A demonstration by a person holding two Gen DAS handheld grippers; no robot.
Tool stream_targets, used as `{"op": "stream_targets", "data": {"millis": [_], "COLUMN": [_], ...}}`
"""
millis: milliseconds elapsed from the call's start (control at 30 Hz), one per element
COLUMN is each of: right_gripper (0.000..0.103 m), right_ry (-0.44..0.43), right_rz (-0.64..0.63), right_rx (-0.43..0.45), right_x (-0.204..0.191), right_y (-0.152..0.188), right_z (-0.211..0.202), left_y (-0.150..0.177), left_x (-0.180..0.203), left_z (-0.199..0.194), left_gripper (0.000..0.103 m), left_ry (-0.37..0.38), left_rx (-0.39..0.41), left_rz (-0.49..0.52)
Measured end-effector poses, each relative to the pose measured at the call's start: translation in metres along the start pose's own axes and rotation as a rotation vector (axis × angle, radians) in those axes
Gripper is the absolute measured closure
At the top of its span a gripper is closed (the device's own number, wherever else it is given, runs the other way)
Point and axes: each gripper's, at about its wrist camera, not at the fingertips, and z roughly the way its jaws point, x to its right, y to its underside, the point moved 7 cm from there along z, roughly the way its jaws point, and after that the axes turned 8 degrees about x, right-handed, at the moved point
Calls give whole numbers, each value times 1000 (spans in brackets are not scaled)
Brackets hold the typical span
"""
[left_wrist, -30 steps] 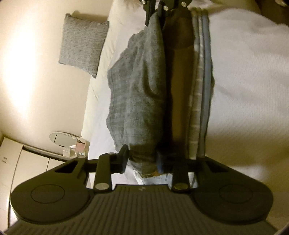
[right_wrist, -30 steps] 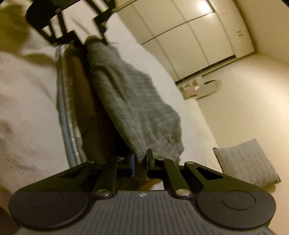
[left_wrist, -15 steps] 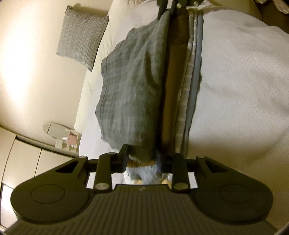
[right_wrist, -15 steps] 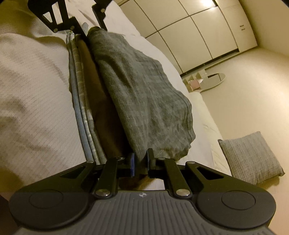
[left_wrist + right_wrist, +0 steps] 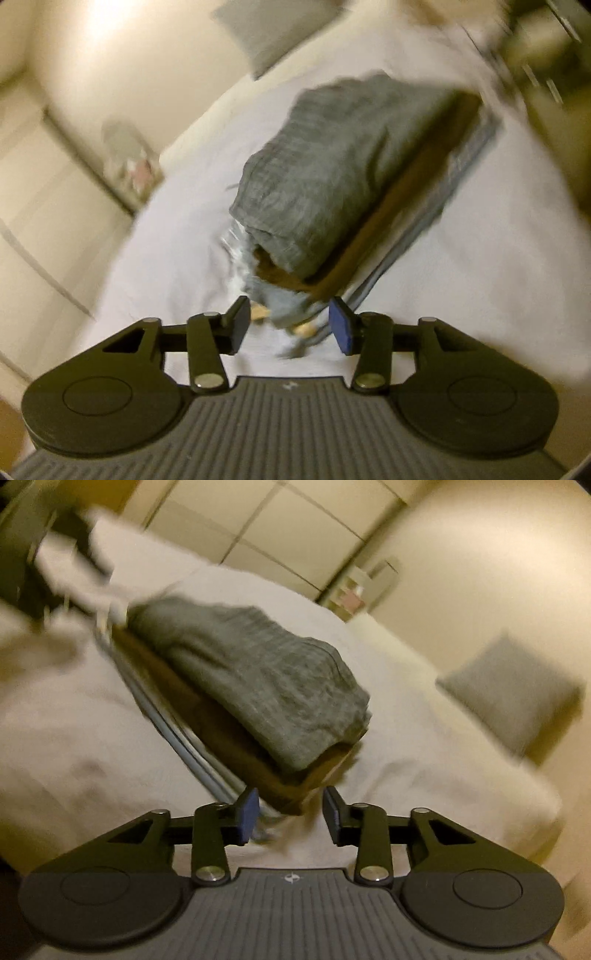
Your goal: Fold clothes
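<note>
Clothes (image 5: 332, 177) lie stacked on the bed (image 5: 480, 258), grey pillow (image 5: 513, 690) beyond; both grippers' fingers (image 5: 238, 325) spread, empty.

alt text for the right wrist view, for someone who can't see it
The right claw is open just short of a stack of folded clothes, grey garment on top, brown below, lying on a white bed. The image is motion-blurred; a grey pillow lies behind.

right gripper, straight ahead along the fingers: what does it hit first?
Likely the near end of the brown garment under the grey garment; the open right gripper sits just short of it. Blur leaves depth unclear.
</note>
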Motion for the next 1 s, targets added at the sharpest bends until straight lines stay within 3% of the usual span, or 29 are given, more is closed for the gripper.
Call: {"op": "stream_targets", "data": {"millis": [133, 233, 300, 400, 567, 767, 1000], "right_gripper": [49, 30, 21, 14, 14, 14, 14], "right_ry": [-38, -59, -71, -82, -70, -37, -6], "right_rz": [328, 498, 561, 599, 626, 645, 618], "right_rx": [-51, -91, -106, -122, -161, -202, -189], "right_x": [0, -6, -12, -21, -26, -26, -20], "right_y": [8, 14, 16, 16, 19, 23, 21], "right_z": [-3, -3, -3, 0, 14, 28, 34], "left_y": [-9, -5, -1, 6, 19, 29, 27], "left_x": [3, 11, 18, 28, 38, 40, 34], "left_z": [4, -1, -2, 4, 21, 23, 25], "left_gripper": [49, 26, 12, 3, 1, 1, 1], "left_ry": [6, -3, -11, -25, -24, -49, -67], "left_rx": [-19, -36, -52, -86, -142, -147, -183], "left_rz": [-234, -379, -462, -542, -643, -659, -670]}}
